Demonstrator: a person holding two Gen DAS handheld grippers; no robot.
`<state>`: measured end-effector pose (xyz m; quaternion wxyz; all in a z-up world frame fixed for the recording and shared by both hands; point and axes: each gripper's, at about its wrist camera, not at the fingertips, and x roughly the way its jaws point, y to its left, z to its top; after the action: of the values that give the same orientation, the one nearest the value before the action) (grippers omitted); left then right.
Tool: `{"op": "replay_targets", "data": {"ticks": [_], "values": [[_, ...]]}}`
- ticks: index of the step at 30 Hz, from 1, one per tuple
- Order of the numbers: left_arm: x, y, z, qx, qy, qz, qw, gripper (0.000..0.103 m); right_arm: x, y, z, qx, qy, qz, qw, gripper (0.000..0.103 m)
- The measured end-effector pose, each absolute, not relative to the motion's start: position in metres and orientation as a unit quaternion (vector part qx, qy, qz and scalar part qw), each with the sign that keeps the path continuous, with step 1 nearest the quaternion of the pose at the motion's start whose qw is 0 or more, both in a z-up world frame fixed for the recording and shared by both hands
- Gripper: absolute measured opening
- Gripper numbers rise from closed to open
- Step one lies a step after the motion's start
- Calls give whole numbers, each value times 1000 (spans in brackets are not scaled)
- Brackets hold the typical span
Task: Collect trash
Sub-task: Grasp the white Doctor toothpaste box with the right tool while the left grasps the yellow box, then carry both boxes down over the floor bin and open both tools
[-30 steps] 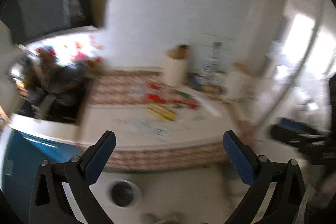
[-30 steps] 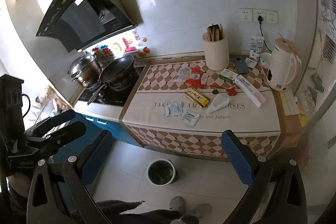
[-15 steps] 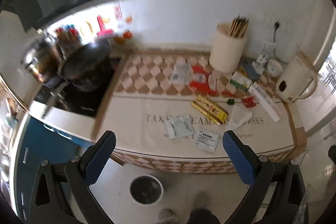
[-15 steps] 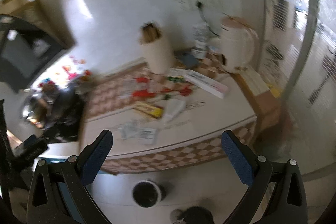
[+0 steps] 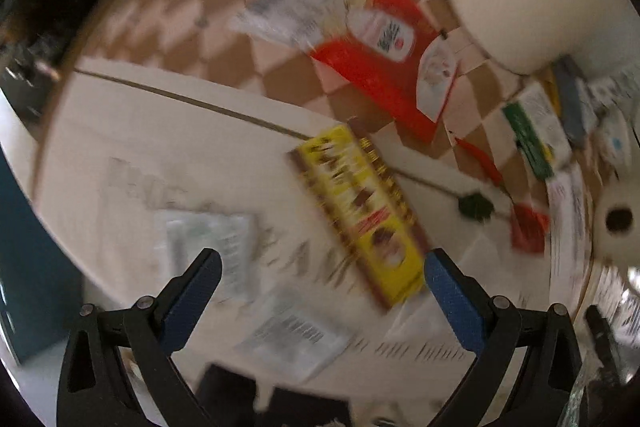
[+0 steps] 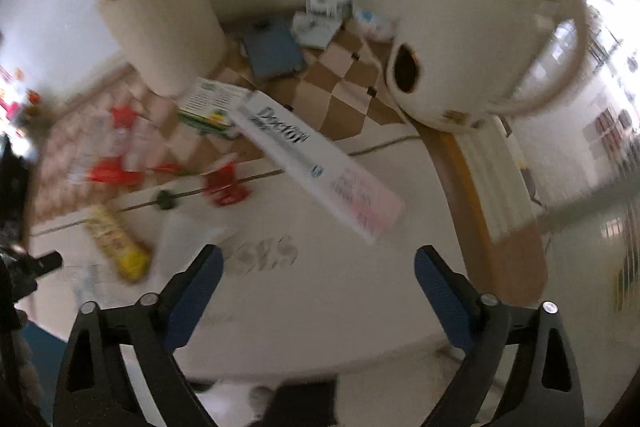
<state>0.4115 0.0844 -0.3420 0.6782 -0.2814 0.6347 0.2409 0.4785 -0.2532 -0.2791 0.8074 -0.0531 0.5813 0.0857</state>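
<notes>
Trash lies scattered on a cream cloth (image 5: 132, 131) with a checkered band. In the left wrist view a yellow snack box (image 5: 360, 219) lies just ahead of my left gripper (image 5: 322, 261), which is open and empty above the cloth. Two white sachets (image 5: 208, 243) (image 5: 296, 331) lie near its left finger, and a red wrapper (image 5: 372, 67) lies further off. My right gripper (image 6: 318, 255) is open with its jaws closing and nothing between them. A long white toothpaste box (image 6: 316, 163) lies ahead of it, with a crumpled red wrapper (image 6: 226, 183) to the left.
A white utensil holder (image 6: 164, 27) and a cream kettle (image 6: 472, 39) stand at the back of the counter. Between them lie a blue flat item (image 6: 272, 47) and a green-and-white box (image 6: 212, 107). The counter's wooden edge (image 6: 460, 179) runs on the right.
Both grippers have dropped toward the counter and tilted downward. The floor and the bin have left both views. The right jaws stand slightly narrower.
</notes>
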Motion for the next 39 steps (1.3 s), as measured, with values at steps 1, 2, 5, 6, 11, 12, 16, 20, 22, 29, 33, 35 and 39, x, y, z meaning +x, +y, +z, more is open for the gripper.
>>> {"op": "replay_targets", "data": {"ticks": [1, 2, 5, 6, 11, 12, 16, 20, 22, 29, 33, 35, 39], "values": [[421, 84, -353, -298, 640, 241, 666, 102, 490, -249, -290, -64, 588, 87, 801, 95], [427, 84, -359, -308, 641, 240, 661, 102, 506, -245, -303, -75, 596, 90, 795, 95], [437, 76, -372, -338, 642, 229, 649, 91, 540, -229, -330, -112, 602, 107, 783, 95], [438, 73, -373, -342, 642, 226, 648, 84, 550, -222, -338, -134, 601, 110, 780, 95], [432, 62, -372, -327, 633, 224, 665, 67, 571, -199, -370, -178, 622, 135, 751, 89], [429, 58, -369, -313, 634, 220, 672, 66, 572, -195, -379, -177, 635, 144, 738, 78], [413, 33, -353, -188, 659, 204, 699, 65, 565, -200, -385, -168, 646, 141, 731, 64], [393, 17, -349, -153, 675, 174, 701, 67, 538, -224, -385, -96, 690, 127, 706, 61], [388, 24, -354, -187, 681, 172, 687, 67, 519, -233, -386, -67, 705, 124, 695, 60], [387, 28, -351, -193, 666, 191, 695, 61, 490, -222, -403, -93, 714, 128, 682, 61], [380, 22, -331, -135, 654, 210, 714, 59, 493, -211, -405, -112, 693, 123, 702, 50], [378, 15, -314, -100, 641, 221, 728, 59, 493, -211, -401, -109, 680, 119, 715, 50], [369, -2, -273, -32, 606, 233, 760, 59, 496, -216, -393, -96, 665, 107, 733, 49]]}}
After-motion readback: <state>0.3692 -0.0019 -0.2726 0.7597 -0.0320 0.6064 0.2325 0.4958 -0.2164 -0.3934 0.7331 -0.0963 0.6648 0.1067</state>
